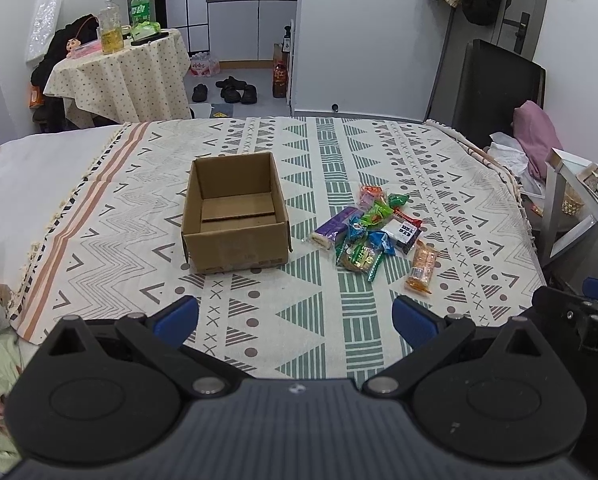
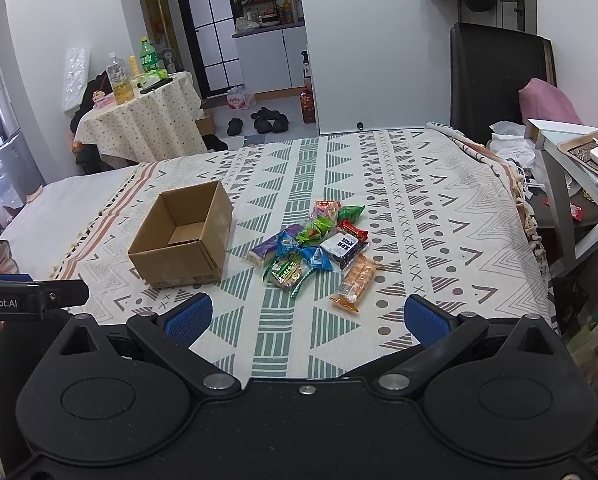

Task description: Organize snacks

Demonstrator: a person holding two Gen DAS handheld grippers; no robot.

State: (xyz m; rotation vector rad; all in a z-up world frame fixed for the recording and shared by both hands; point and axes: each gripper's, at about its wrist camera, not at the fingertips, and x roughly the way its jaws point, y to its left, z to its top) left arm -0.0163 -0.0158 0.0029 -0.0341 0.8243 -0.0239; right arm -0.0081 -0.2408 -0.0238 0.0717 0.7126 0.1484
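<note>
In the left wrist view, the left gripper sat nearest, its blue-padded fingers spread wide and holding nothing, hovering over the patterned cream-and-green bedspread. Beyond it stood the open brown cardboard box, apparently empty, with the heap of bright wrapped snack packets just beside it on the cloth, an orange cracker packet lying at the pile's near edge.

In the right wrist view, the right gripper likewise hung with jaws fully apart, touching nothing. No snack was boxed, so the sorting seemed at its very start. The next move probably called for lowering onto one packet, likely the near orange one, and pinching it.
</note>
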